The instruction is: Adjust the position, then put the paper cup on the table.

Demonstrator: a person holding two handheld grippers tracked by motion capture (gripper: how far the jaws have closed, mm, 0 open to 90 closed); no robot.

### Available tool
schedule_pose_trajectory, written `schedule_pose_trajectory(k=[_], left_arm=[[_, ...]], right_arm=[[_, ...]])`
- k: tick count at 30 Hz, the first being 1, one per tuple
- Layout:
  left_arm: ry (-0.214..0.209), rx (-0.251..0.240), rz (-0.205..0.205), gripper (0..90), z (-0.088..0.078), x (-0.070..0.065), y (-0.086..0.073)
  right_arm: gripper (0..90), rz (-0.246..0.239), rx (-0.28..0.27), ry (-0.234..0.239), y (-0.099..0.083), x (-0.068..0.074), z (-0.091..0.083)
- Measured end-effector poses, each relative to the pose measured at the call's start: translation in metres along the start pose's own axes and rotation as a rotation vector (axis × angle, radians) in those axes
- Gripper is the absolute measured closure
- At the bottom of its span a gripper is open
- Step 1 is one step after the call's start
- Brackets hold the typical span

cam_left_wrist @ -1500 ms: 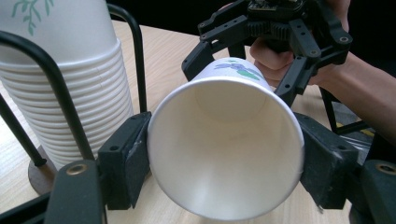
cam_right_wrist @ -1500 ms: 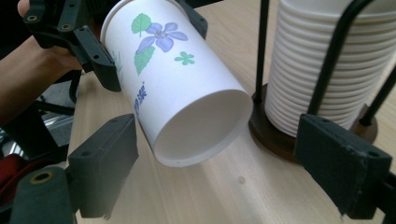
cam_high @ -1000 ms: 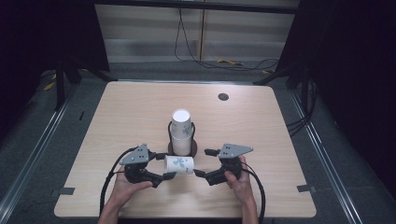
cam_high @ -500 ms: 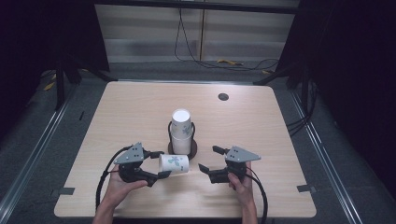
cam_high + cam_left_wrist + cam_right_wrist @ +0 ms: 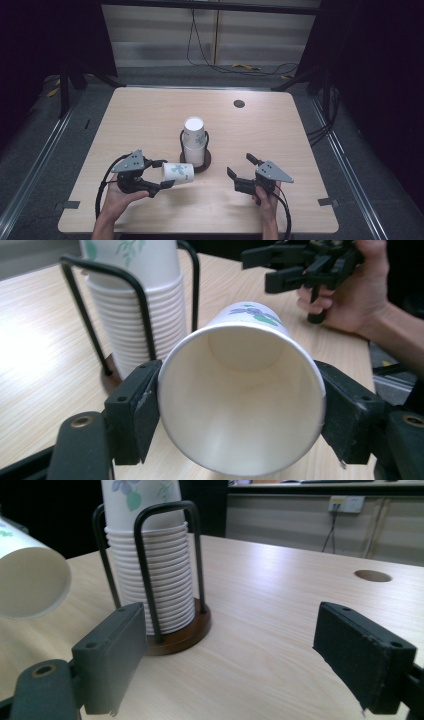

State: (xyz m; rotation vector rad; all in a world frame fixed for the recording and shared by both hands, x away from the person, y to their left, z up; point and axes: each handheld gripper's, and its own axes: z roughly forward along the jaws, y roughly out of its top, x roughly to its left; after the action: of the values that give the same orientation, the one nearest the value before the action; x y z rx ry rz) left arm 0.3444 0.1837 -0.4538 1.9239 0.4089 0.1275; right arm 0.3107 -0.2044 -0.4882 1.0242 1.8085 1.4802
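Note:
A white paper cup (image 5: 178, 171) with a leaf print lies sideways between the jaws of my left gripper (image 5: 164, 174), which is shut on it near the rim. In the left gripper view its open mouth (image 5: 240, 400) faces the camera and both pads (image 5: 142, 410) press its sides. A tall stack of the same cups (image 5: 194, 142) stands in a black wire holder on a round brown base (image 5: 204, 161), just right of the held cup. My right gripper (image 5: 240, 165) hovers open and holding nothing, right of the holder. In its own view the jaws stand wide apart (image 5: 225, 645) before the stack (image 5: 150, 580).
The wooden table (image 5: 280, 135) has a round cable hole (image 5: 239, 104) at the back right. Dark floor and metal rails surround it. Cables trail from both grippers toward the table's front edge.
The two grippers have drawn apart: the left one went left with the cup, the right one went right, away from the cup.

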Motion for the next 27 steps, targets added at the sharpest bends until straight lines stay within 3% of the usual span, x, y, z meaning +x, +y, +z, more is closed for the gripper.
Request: schedule_pose_trajectory(k=[2, 6, 8, 9, 13, 21, 22, 24, 27], left_arm=[[0.009, 0.01, -0.007, 26.6, -0.004, 0.002, -0.002], [0.025, 0.025, -0.038, 26.6, -0.007, 0.008, -0.003], [0.033, 0.043, -0.044, 26.5, -0.008, 0.01, -0.002], [0.04, 0.053, -0.044, 26.5, -0.009, 0.011, -0.002], [0.06, 0.064, -0.071, 26.5, -0.012, 0.016, -0.003], [0.111, 0.102, -0.091, 26.5, -0.016, 0.025, 0.001], [0.113, 0.112, -0.077, 26.5, -0.016, 0.025, 0.002], [0.118, 0.11, -0.089, 26.5, -0.016, 0.026, 0.003], [0.142, 0.148, -0.083, 26.5, -0.018, 0.03, 0.003]], right_arm=[[13.4, 0.002, -0.002, -0.051, -0.004, -0.002, -0.002], [12.8, 0.032, -0.027, -0.083, -0.005, -0.005, -0.007], [13.2, 0.018, -0.024, -0.145, -0.008, -0.007, -0.009], [13.2, 0.018, -0.024, -0.145, -0.008, -0.007, -0.009], [13.3, -0.016, -0.034, -0.231, -0.013, -0.008, -0.01], [13.2, -0.043, -0.067, -0.269, -0.015, -0.005, -0.012], [13.3, -0.042, -0.07, -0.278, -0.015, -0.005, -0.012], [13.1, -0.043, -0.07, -0.274, -0.015, -0.005, -0.012], [13.1, -0.045, -0.077, -0.272, -0.016, -0.005, -0.013]])
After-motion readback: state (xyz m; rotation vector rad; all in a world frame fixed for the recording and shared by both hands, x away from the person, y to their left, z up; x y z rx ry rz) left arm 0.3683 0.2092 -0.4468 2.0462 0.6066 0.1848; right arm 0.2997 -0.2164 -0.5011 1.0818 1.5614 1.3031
